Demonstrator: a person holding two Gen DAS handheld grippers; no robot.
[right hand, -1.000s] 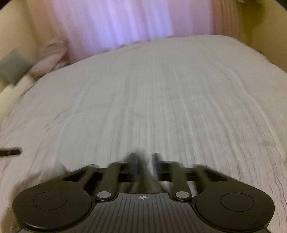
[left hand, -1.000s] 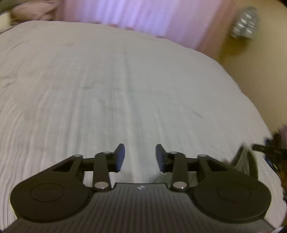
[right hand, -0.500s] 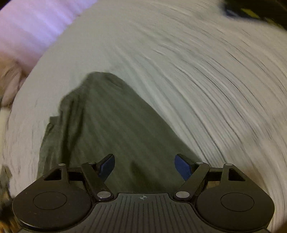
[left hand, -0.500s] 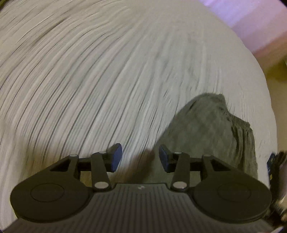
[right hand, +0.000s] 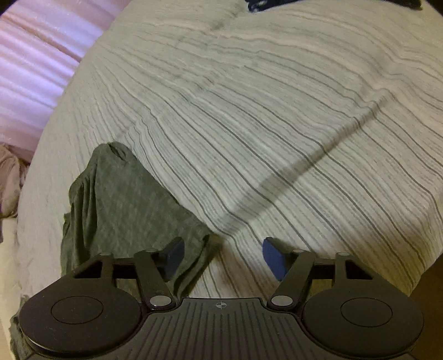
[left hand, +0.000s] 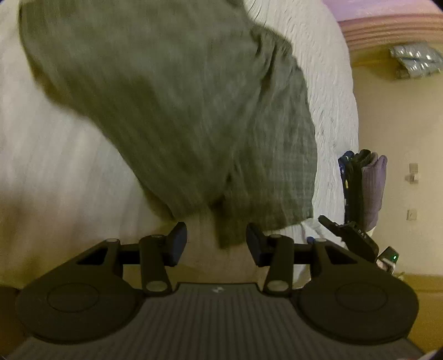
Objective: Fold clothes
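In the left wrist view, a grey-green garment (left hand: 180, 110) is seen spread over the striped bedspread (left hand: 55, 171), filling most of the upper frame, blurred in places. The left gripper (left hand: 216, 240) is held just above the garment's near edge with its jaws parted to a moderate gap; a narrow tongue of the cloth hangs down into that gap, but nothing is gripped. To the right, past the bed's edge, a stack of dark clothes (left hand: 362, 185) is seen against the yellow wall, and the tip of another black tool (left hand: 349, 232) is visible below it. A pink curtain (left hand: 387, 25) runs across the top right corner. In the right wrist view, the right gripper (right hand: 223, 257) is spread wide and holds nothing. The garment (right hand: 124, 205) lies bunched at the lower left, its near corner passing under the left finger (right hand: 173, 256), while bare bedspread (right hand: 277, 110) lies under the right finger. A dark diagonal shadow is cast across the stripes. The curtain (right hand: 36, 63) is seen at upper left.
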